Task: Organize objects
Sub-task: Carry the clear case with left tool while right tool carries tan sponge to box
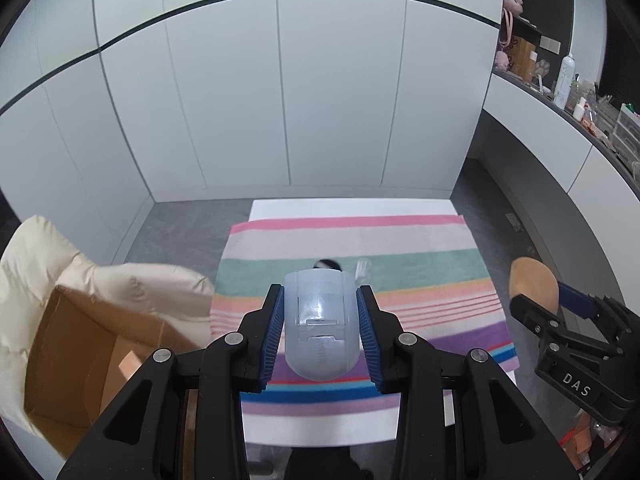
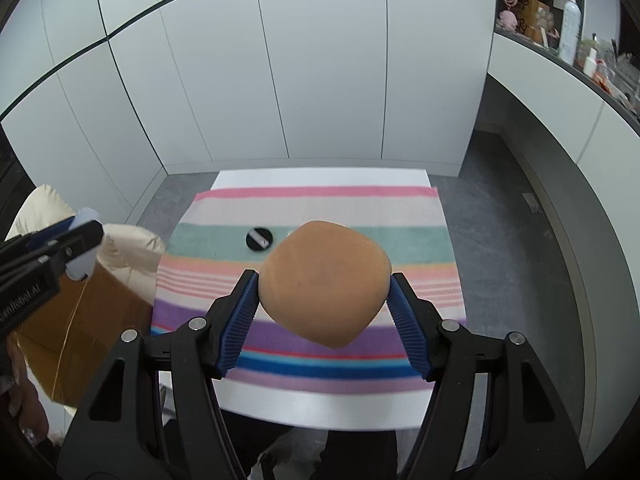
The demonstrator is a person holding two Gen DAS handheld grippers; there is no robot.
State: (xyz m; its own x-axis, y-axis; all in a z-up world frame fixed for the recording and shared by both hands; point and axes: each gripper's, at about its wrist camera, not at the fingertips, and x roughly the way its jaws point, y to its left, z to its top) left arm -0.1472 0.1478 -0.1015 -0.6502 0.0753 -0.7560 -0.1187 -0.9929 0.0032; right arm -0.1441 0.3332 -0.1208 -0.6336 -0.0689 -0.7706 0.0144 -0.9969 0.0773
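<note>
My left gripper (image 1: 320, 304) is shut on a translucent pale-blue plastic case (image 1: 319, 324), held above the striped cloth (image 1: 420, 276). My right gripper (image 2: 323, 280) is shut on a tan, rounded bun-like object (image 2: 324, 282), also held above the cloth (image 2: 400, 240). The bun and right gripper (image 1: 538, 300) show at the right of the left wrist view. The left gripper (image 2: 76, 240) with the case shows at the left of the right wrist view. A black round disc (image 2: 259, 239) lies on the green stripe. A small clear item (image 1: 363, 269) lies beside it.
An open cardboard box (image 1: 92, 356) stands left of the table, with a cream padded cushion (image 1: 48, 256) behind it. White cabinet panels (image 1: 280, 100) rise behind the table. A cluttered counter (image 1: 580, 108) runs along the right.
</note>
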